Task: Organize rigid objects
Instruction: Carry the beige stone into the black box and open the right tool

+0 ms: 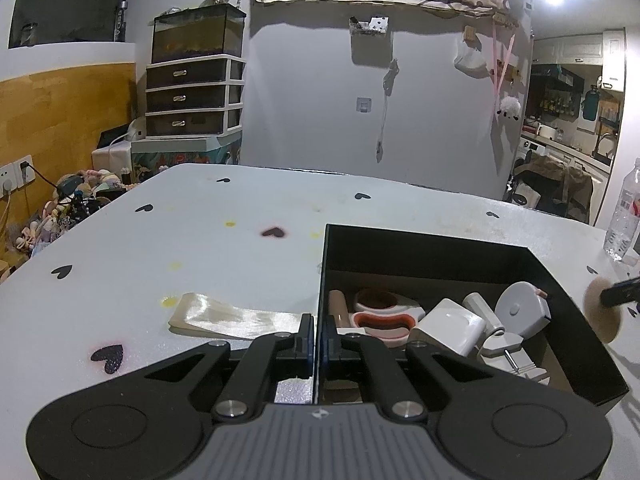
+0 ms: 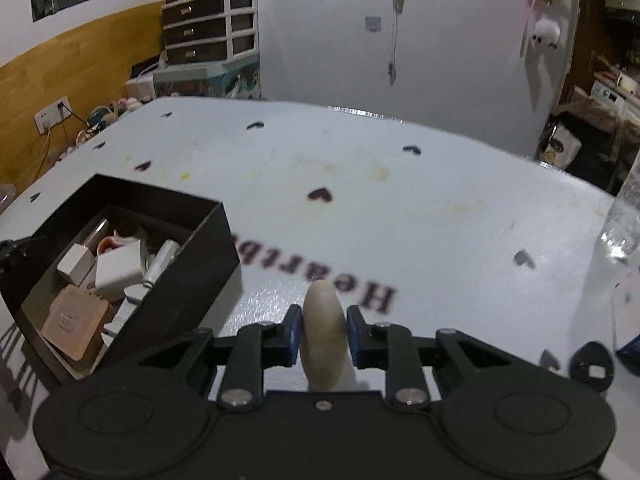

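The white table (image 2: 400, 208), dotted with dark hearts, is taken first as the stage, and everything is placed against the black box (image 2: 172, 280) standing on it. The box is seen already well filled: a white charger block (image 1: 448, 326), a round white tape measure (image 1: 520, 308) and a red-and-white piece (image 1: 380, 322) are packed inside, with a tan square item (image 2: 76, 322) at the near end in the right view.

The box's left wall is pinched by the left gripper (image 1: 318, 344), one finger outside and one inside, jaws clenched onto the thin edge, so the box appears to be steadied. Just outside that wall, a folded cream ribbon (image 1: 236, 318) is left lying on the table.

To the right of the box, the right gripper (image 2: 323, 330) is seen with a beige oval disc (image 2: 322, 344) clamped between its blue pads (image 2: 294, 332). The disc is held on edge, its long axis running forward along the fingers; in the left view it is glimpsed just beyond the box's right wall. A clear water bottle (image 1: 624, 216) stands farther right again.

The coming move looks to turn on one relation: the box opening lies to the left of the disc and slightly ahead, near but not under it. A leftward carry over the right wall is judged necessary, by the right hand, which alone holds the piece.
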`<state>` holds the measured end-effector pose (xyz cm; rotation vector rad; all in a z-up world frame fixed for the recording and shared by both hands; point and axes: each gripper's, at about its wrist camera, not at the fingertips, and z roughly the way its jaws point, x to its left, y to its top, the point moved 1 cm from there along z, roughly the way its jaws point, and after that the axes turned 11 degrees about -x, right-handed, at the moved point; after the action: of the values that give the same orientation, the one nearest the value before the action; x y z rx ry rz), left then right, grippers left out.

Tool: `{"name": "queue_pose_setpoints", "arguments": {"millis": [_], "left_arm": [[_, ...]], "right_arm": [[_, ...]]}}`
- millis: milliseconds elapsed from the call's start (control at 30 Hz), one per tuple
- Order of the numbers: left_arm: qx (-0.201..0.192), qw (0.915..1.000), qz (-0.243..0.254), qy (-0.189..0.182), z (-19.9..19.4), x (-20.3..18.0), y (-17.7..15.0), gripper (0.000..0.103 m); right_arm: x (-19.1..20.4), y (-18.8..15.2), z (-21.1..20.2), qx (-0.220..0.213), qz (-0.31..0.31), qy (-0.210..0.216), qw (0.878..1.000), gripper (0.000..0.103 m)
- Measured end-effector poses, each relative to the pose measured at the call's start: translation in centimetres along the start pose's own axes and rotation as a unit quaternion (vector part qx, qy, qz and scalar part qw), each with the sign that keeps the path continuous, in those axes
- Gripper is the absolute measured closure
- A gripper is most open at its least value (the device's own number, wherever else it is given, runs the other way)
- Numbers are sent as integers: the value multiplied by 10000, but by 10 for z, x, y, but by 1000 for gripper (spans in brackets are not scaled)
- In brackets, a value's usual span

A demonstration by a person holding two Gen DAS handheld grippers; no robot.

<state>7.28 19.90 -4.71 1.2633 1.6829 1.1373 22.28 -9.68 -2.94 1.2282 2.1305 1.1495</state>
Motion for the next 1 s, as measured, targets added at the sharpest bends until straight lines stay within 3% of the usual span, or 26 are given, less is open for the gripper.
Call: {"name": "queue_pose_setpoints", "arguments": {"millis": [333, 500, 633, 1000], "left_arm": [[58, 10000, 18, 8, 5, -2, 2, 100], [91, 10000, 35, 7, 6, -2, 3, 100], [111, 9999, 49, 13, 7, -2, 3, 100], [122, 9999, 56, 16, 8, -2, 3, 100]], "right_arm": [[-4, -1, 9, 4, 49, 22, 10000, 78], [-1, -3, 26, 226, 67, 105, 9997, 70], [4, -5, 32, 212, -18, 109, 9997, 70], [6, 5, 7, -35, 135, 305, 9994, 74]]}}
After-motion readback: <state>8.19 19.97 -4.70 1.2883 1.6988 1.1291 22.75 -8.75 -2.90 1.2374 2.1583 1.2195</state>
